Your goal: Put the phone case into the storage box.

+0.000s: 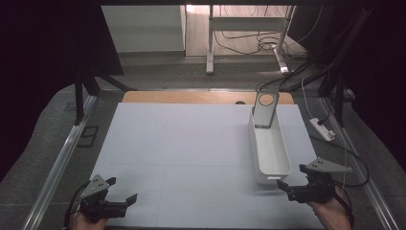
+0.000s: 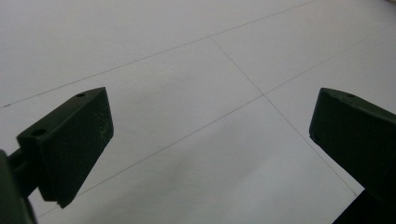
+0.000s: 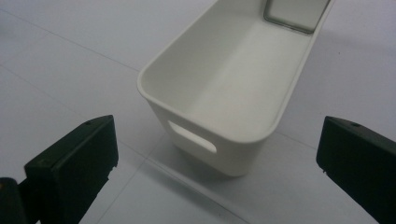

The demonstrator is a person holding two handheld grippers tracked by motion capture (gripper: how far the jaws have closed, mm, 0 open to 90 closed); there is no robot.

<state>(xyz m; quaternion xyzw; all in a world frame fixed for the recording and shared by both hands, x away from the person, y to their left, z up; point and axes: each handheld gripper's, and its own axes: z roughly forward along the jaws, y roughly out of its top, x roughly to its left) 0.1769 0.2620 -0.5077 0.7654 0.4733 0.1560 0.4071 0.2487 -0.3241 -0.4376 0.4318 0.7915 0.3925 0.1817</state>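
Smooth white plastic bin (image 1: pixel 271 152) sitting on the right side of your desk (image 1: pixel 182 148).
It is lying long and narrow, with rounded corners and a slot handle; a flat grey phone-like slab (image 1: pixel 265 109) is leaning at its far end, no writing legible. Your right claw (image 1: pixel 293 180) is gaping wide just before the bin, your left claw (image 1: pixel 122 189) spreading wide over matte white panels.

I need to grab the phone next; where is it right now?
In the high view the phone leans upright in the far end of the white bin, on the table's right side, beyond the right gripper.
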